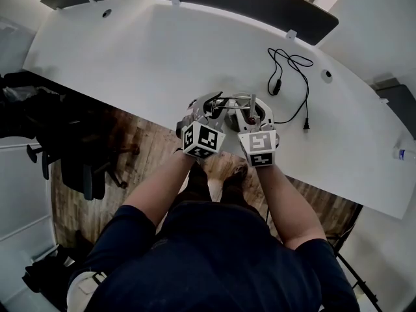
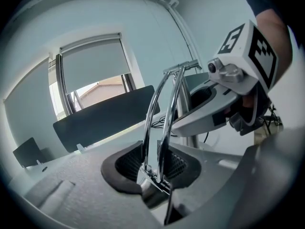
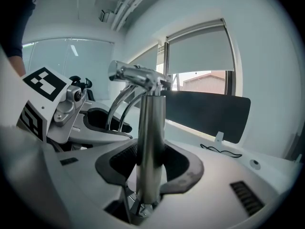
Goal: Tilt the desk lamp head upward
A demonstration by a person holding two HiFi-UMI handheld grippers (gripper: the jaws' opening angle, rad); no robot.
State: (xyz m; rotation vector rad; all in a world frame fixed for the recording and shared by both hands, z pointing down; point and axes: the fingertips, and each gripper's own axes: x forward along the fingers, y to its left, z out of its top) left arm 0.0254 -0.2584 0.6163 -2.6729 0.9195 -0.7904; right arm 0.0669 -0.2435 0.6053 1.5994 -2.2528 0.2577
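Note:
The chrome desk lamp (image 1: 235,108) stands near the front edge of the white desk (image 1: 162,57). Both grippers meet at it. My left gripper (image 2: 155,168) is shut on the lamp's two curved chrome arm rods (image 2: 164,118), low down by a chrome bracket (image 2: 155,187). My right gripper (image 3: 150,168) is shut on the upright chrome post (image 3: 151,137), below the top joint (image 3: 136,75) where the rods start. In the head view the left gripper (image 1: 211,107) and the right gripper (image 1: 250,110) sit side by side. The lamp head is hidden behind the grippers.
A black cable (image 1: 289,77) with a plug (image 1: 305,125) trails over the desk behind the lamp. A dark divider panel (image 1: 260,5) runs along the far edge. A black office chair (image 1: 78,161) stands on the wooden floor at left. A small bottle (image 1: 406,153) lies far right.

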